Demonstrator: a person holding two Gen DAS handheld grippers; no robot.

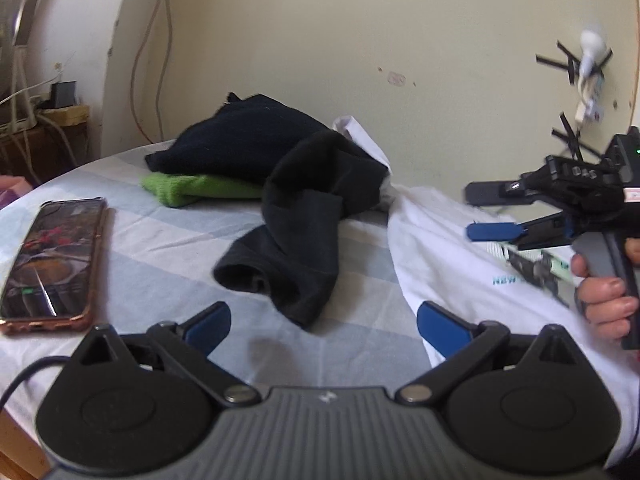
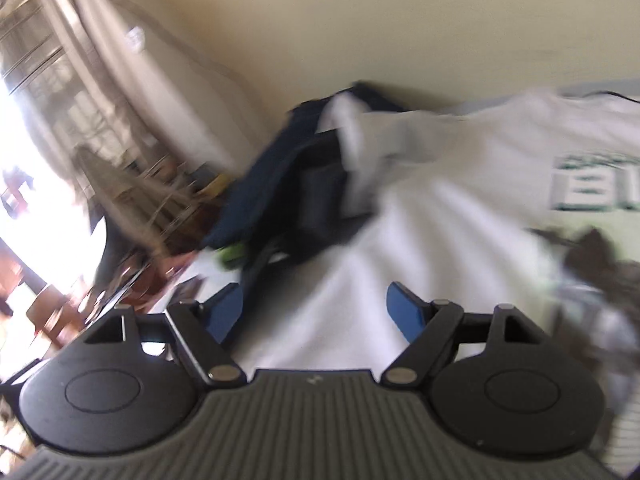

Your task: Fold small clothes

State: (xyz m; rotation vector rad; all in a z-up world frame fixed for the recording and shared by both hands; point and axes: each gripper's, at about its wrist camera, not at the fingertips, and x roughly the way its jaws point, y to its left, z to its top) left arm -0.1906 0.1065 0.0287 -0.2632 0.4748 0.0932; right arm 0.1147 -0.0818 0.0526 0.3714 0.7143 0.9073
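A white T-shirt [image 1: 452, 252] with a printed graphic lies spread on the right of the bed; it also fills the blurred right wrist view [image 2: 460, 208]. A crumpled black garment [image 1: 308, 216] lies in the middle, its end near my left gripper [image 1: 322, 322], which is open and empty just above the sheet. Behind it a dark navy garment [image 1: 244, 140] rests on a green one [image 1: 180, 188]. My right gripper [image 1: 486, 212] hovers open over the white T-shirt, and in its own view [image 2: 316, 308] nothing sits between the blue pads.
A phone [image 1: 52, 264] in a copper case lies on the checked bedsheet [image 1: 160, 248] at the left. The cream wall [image 1: 360, 40] stands close behind the clothes. A cluttered shelf with cables [image 1: 36, 120] is at far left.
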